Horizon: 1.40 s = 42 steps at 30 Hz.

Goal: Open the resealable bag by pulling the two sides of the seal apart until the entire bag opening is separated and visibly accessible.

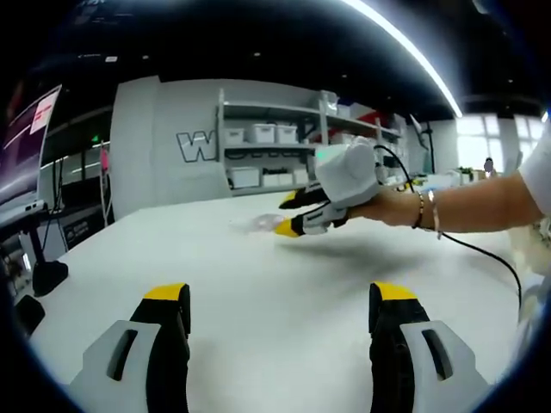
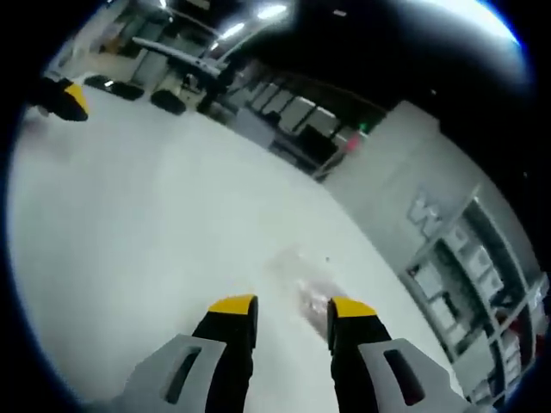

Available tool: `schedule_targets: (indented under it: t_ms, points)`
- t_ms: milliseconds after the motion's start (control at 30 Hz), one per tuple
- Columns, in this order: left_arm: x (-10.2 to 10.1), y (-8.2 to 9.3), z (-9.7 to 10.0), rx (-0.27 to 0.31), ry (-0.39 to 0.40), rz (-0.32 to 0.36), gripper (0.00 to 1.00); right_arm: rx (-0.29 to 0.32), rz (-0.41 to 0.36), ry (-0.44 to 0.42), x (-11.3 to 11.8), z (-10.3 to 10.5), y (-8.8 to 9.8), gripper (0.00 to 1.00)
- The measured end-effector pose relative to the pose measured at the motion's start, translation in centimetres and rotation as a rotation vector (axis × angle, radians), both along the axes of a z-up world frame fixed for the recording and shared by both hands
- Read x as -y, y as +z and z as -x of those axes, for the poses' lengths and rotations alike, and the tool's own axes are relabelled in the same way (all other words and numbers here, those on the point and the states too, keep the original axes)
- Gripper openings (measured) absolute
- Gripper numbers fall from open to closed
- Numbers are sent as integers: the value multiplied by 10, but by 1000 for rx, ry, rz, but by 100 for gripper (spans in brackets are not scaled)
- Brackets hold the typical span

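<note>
in the left gripper view, the left gripper [image 1: 280, 310] hovers low over the white tabletop [image 1: 258, 284] with its yellow-tipped fingers [image 1: 168, 297] spread wide and nothing between them. farther across the tabletop the right gripper [image 1: 291, 213] comes in from the right, held by a hand [image 1: 392, 206] with bracelets on the wrist; its fingers point at the clear resealable bag [image 1: 251, 224], which lies flat on the tabletop just beside their tips. a black cable [image 1: 482, 254] trails from that gripper toward the table's edge. shelving with white bins [image 1: 263, 133] stands against the far wall.

in the right gripper view, the right gripper [image 2: 291, 310] has its fingers [image 2: 232, 308] at a narrow gap, parted and gripping nothing. the transparent bag [image 2: 306, 275] lies just ahead of the tips, its near part between them, hard to make out against the white surface. the left gripper's yellow tip [image 2: 69, 99] shows at the upper left, well apart from the bag.
</note>
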State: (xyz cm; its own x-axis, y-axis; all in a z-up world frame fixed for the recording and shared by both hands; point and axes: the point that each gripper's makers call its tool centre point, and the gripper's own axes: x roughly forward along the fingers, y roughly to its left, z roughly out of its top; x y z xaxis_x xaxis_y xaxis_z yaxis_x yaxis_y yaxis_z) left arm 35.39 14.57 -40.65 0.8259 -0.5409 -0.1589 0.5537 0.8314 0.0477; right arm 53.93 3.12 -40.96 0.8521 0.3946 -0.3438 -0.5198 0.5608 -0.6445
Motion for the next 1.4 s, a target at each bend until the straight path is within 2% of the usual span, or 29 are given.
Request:
schedule_targets:
  t_ms: [333, 633, 1100, 1400]
  points:
    - [1, -1, 1, -2, 2, 0, 84, 4, 32, 11, -1, -2, -4, 30]
    - [4, 0, 6, -2, -2, 0, 84, 68, 141, 51, -5, 2, -2, 29]
    - [3, 7, 13, 11, -4, -2, 84, 69, 187, 57, -9, -17, -10, 29]
    - [1, 7, 11, 14, 2, -2, 84, 76, 182, 63, -14, -20, -11, 29]
